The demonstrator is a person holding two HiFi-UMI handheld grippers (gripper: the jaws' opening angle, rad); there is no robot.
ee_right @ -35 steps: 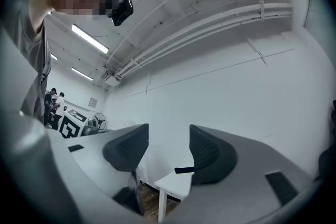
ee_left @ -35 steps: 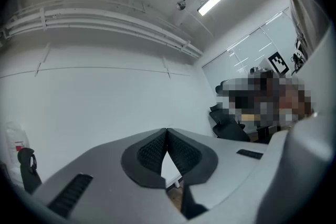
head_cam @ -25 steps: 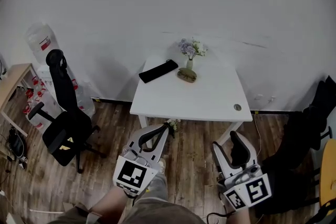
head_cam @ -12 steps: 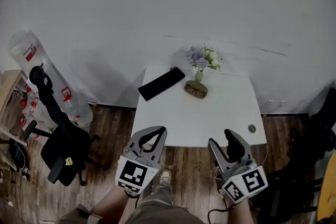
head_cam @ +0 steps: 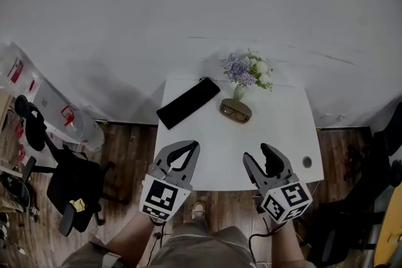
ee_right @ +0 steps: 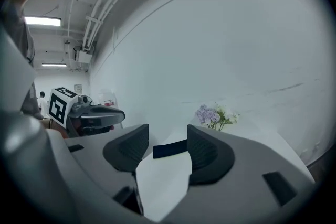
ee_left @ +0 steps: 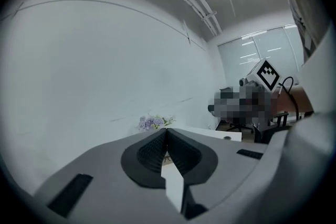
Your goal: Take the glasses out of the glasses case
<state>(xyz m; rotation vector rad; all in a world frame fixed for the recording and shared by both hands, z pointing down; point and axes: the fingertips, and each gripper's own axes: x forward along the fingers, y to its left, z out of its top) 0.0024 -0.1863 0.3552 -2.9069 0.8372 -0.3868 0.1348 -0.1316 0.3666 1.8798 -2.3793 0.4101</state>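
Observation:
A small olive-brown glasses case lies on the white table, with dark glasses showing in it, just in front of a vase of flowers. A long black flat case lies at the table's far left and also shows between the right jaws. My left gripper is shut and empty over the table's near edge. My right gripper is open and empty beside it. Both are well short of the cases.
A cable grommet sits near the table's right front corner. A black office chair and a water bottle stand on the wooden floor at the left. Dark furniture stands at the right. A white wall backs the table.
The view has closed in on the table. Both grippers have come forward from over the floor to the table's near edge. Their jaws look unchanged.

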